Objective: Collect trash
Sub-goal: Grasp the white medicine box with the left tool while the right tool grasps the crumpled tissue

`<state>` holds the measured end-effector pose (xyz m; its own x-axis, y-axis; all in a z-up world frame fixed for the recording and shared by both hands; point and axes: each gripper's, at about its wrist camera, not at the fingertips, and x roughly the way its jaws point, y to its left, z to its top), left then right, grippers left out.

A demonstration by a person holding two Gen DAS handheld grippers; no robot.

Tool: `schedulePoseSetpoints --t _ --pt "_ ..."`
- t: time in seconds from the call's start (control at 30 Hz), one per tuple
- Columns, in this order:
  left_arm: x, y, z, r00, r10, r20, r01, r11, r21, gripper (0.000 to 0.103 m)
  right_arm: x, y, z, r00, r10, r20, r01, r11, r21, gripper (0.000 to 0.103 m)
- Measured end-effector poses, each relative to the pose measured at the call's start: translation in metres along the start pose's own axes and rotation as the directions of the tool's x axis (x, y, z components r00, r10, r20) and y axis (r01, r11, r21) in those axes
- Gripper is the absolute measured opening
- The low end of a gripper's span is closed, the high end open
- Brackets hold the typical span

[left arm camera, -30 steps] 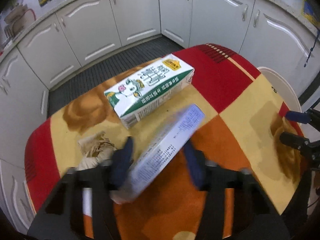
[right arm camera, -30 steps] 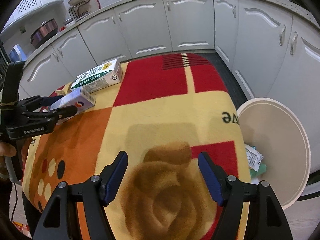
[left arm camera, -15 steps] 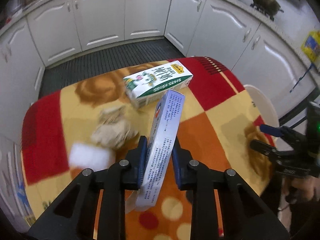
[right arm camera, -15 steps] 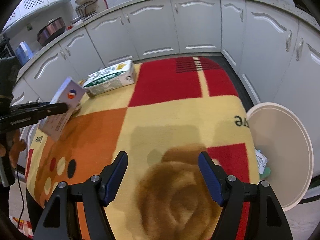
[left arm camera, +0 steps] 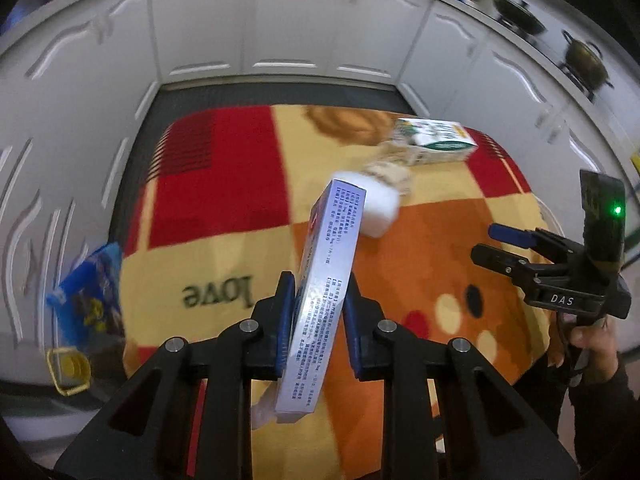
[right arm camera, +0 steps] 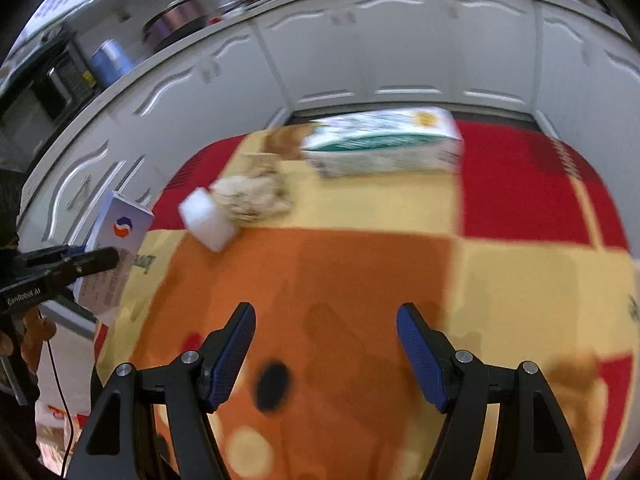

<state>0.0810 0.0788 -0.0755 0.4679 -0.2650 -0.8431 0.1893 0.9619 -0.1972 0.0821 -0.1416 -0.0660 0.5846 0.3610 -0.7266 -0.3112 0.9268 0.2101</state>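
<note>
Currently mid-carry: left gripper [left arm camera: 316, 300] clamps the flat pale-blue printed cardboard box [left arm camera: 326, 280]; right gripper [right arm camera: 326, 344] hangs spread, empty. Next: likely bin it, bin unseen.

Both fisheye views are dimly and evenly lit from overhead, with a black vignette at the corners and the white glossy cabinet doors [left arm camera: 280, 28] bent into strong curves toward the edges, thin streaks of glare running along their mouldings. Motion blur smears most of the scene: the green-and-white milk carton [right arm camera: 384, 144], the crumpled beige paper wad [right arm camera: 252, 196] and the white foam block [right arm camera: 208, 220] are soft, while the black gripper frames stay sharp. A soft, diffuse shadow lies on the red, orange and yellow patterned table cloth [right arm camera: 360, 280] ahead of the right gripper's fingers [right arm camera: 236, 344].
</note>
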Motion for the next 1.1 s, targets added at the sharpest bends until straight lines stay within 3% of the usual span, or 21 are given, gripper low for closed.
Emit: schedulePoseSetpoints --t 0.13,0.23,0.33,0.6,0.67,0.73,0.8,0.97,1.1 --pt "0.005 0.019 -0.006 1.000 -0.001 0.000 0.001 0.999 -0.049 0.021 0.024 0.037 0.023 1.000 0.030 0.000 -0.030 0.996 -0.086 0.076" --pt "0.009 0.027 -0.007 1.000 -0.016 -0.002 0.016 0.997 -0.076 0.021 0.033 0.054 0.039 1.000 0.002 0.015 0.000 0.991 -0.134 0.076" --pt "0.012 0.030 -0.005 0.999 -0.035 0.001 0.034 0.995 -0.095 0.021 0.035 0.050 0.053 0.999 -0.026 0.040 0.030 0.996 -0.089 0.076" --pt "0.031 0.031 0.001 0.998 -0.051 -0.022 0.048 0.992 -0.120 0.021 0.055 0.037 0.073 0.999 0.037 0.024 -0.038 0.999 0.024 0.076" --pt "0.035 0.029 -0.001 0.999 -0.031 -0.024 0.028 0.993 -0.118 0.021 0.066 0.037 0.074 0.998 0.064 0.007 -0.064 0.997 0.041 0.068" --pt "0.039 0.027 -0.003 1.000 -0.017 -0.026 0.014 0.994 -0.111 0.021 0.074 0.033 0.073 0.994 0.112 0.004 -0.112 0.991 0.073 0.046" --pt "0.043 0.025 -0.006 0.999 -0.009 -0.034 0.006 0.994 -0.106 0.021 0.070 0.027 0.072 0.990 0.135 0.034 -0.137 0.986 0.096 0.033" --pt "0.048 0.021 -0.010 0.999 0.000 -0.047 -0.005 0.995 -0.096 0.021 0.041 0.022 0.068 0.988 0.121 0.097 -0.128 0.989 0.068 0.029" --pt "0.038 0.013 -0.012 0.999 -0.028 -0.025 0.025 0.995 -0.094 0.019 0.013 0.018 0.058 0.985 0.108 0.134 -0.115 0.992 0.047 0.028"
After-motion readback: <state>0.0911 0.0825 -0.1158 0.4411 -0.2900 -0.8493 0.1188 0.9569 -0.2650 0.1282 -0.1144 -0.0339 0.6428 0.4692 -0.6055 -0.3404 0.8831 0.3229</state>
